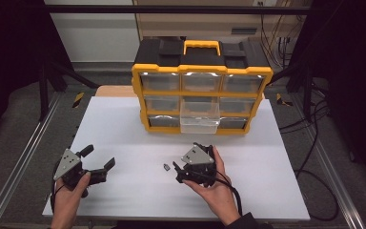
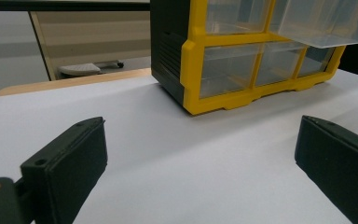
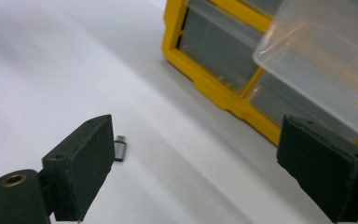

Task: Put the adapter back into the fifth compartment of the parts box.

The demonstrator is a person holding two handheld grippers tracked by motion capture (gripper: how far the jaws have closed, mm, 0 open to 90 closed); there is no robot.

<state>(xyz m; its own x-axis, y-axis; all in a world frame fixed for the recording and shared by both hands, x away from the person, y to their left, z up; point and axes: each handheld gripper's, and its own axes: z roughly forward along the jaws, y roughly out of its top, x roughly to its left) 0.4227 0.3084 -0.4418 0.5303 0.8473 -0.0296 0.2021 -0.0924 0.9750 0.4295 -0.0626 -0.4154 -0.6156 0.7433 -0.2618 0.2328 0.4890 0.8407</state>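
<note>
Right gripper (image 1: 177, 172): held in the person's right hand (image 1: 215, 191) near the front middle of the white worktop (image 1: 124, 124); its fingers (image 3: 81, 163) are spread wide and hold nothing.
Small dark grey metal-tipped adapter (image 1: 166, 167): lies flat on the worktop just beside the right gripper's fingers, not touching them; in the right gripper view (image 3: 120, 149) it shows at the edge of one finger.
Left gripper (image 1: 104, 169): held in the left hand (image 1: 69, 198) at the front left of the worktop, well apart from the adapter; fingers (image 2: 72, 158) wide apart, bare worktop between them.
Yellow and black plastic drawer organiser (image 1: 201, 71): stands upright at the far side of the worktop.
Clear plastic drawer (image 1: 199, 117): pulled part way out of the organiser's middle column, towards the person; contents cannot be told.
</note>
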